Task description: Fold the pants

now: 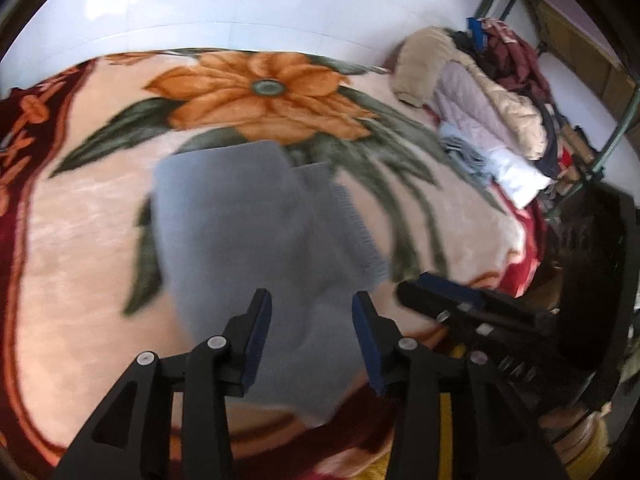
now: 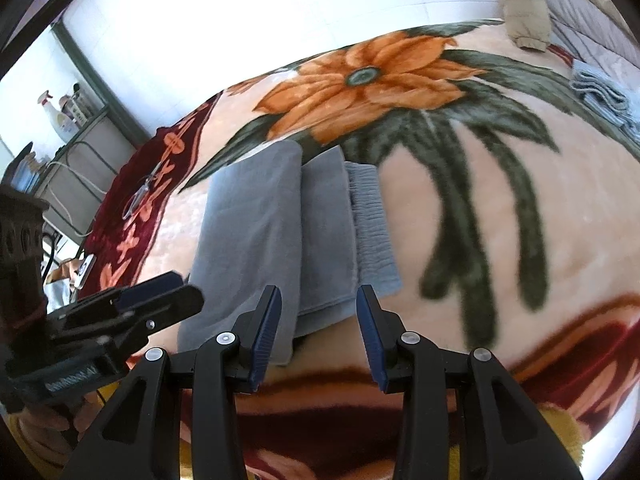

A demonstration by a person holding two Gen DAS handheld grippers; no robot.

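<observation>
The grey pants (image 1: 256,240) lie folded into a compact stack on the floral blanket (image 1: 80,240), with the ribbed waistband (image 1: 360,232) showing on the right side. They also show in the right wrist view (image 2: 260,232), waistband (image 2: 372,220) to the right. My left gripper (image 1: 312,304) is open and empty, hovering just above the near end of the pants. My right gripper (image 2: 319,300) is open and empty over the near edge of the pants. Each gripper shows in the other's view, the right one (image 1: 432,292) and the left one (image 2: 176,288).
A pile of clothes and jackets (image 1: 480,100) lies at the blanket's far right. A metal bed frame (image 1: 612,132) stands behind it. In the right wrist view a shelf with bottles (image 2: 68,112) and cables stands at the left, past the blanket (image 2: 520,240) edge.
</observation>
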